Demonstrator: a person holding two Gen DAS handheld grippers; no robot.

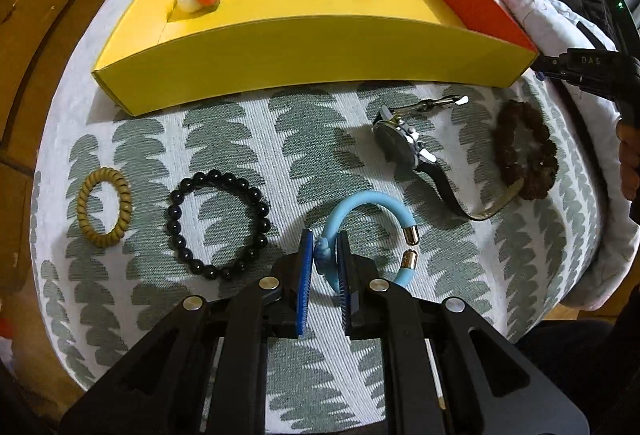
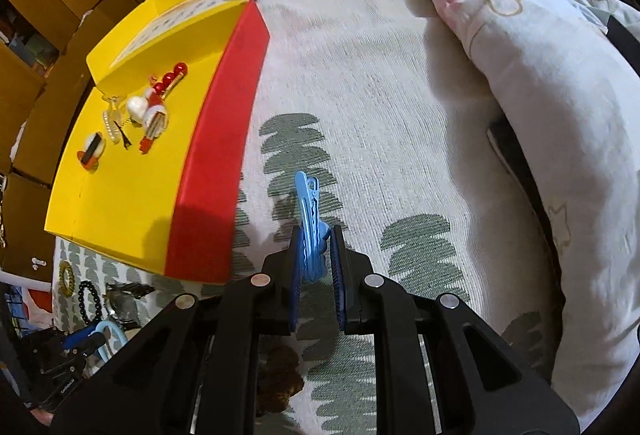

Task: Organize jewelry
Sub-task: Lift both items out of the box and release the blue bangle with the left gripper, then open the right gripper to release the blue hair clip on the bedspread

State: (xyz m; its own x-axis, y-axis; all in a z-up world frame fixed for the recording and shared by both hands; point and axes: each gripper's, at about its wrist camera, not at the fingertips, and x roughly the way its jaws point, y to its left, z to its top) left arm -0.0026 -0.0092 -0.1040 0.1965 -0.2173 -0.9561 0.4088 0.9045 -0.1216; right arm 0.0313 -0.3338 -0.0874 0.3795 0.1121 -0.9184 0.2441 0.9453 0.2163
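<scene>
- The left tool [image 1: 323,267] is clenching on the pale blue rubber open bangle with gold end caps [image 1: 362,203], gripping it at its small blue charm, low over the patterned bed cover [image 1: 248,139] near the bed's front edge.
- The bangle's loop is arching away from the pads, its gap opening toward the right.
- The right tool [image 2: 314,255] is clamping a light blue plastic alligator hair clip [image 2: 308,211] just beside the red side wall of the yellow cardboard box [image 2: 132,203]; the clip's long axis is running straight ahead along the fingers, tip pointing away.
- Several hair clips and a pearl piece are already lying in the box.
- A black bead bracelet [image 1: 219,225], an olive coil hair tie [image 1: 105,207], a dark wristwatch [image 1: 404,143] and a brown bead bracelet [image 1: 524,151] are still waiting on the bed, so I judge it roughly half done.
</scene>
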